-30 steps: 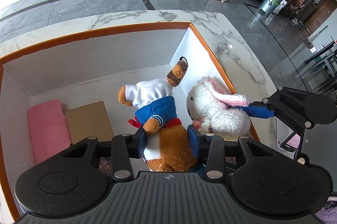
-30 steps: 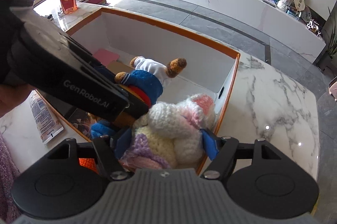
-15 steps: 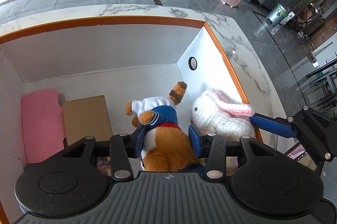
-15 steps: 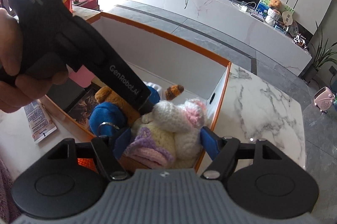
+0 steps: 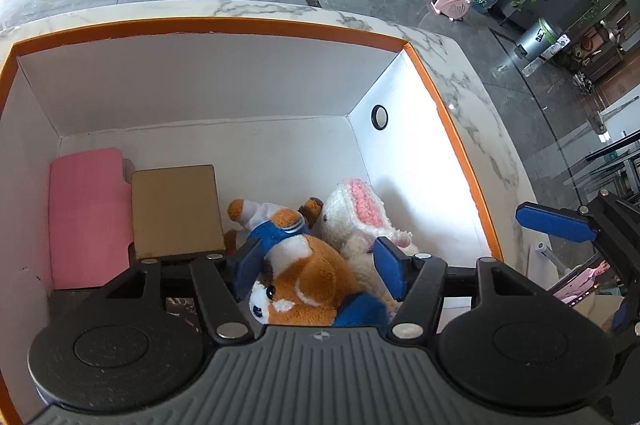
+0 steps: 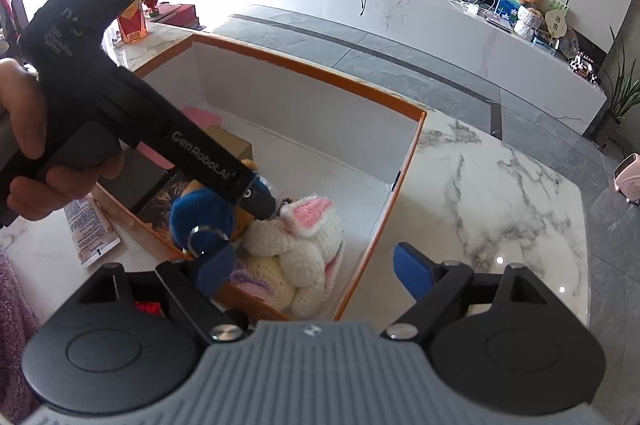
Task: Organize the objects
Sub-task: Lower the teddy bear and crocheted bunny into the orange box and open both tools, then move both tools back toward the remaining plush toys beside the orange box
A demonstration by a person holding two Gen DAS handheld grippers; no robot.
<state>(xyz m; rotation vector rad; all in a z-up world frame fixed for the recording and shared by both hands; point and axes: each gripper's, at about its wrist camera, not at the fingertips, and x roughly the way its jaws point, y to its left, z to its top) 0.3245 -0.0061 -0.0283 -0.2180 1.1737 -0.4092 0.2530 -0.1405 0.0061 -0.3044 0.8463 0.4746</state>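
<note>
An orange-and-white plush dog in a blue sailor outfit [image 5: 304,273] and a white crocheted rabbit with pink ears [image 6: 304,249] are laid side by side in the white cardboard box with orange rim [image 5: 452,129] on the marble counter [image 6: 500,193]. The left gripper [image 5: 316,265] is tilted downward, jaws just opened, the dog between them unpressed. The right gripper [image 6: 316,269] is spread above the rabbit. A pink pad [image 5: 86,213] and a brown carton [image 5: 176,209] are seen nearby.
</note>
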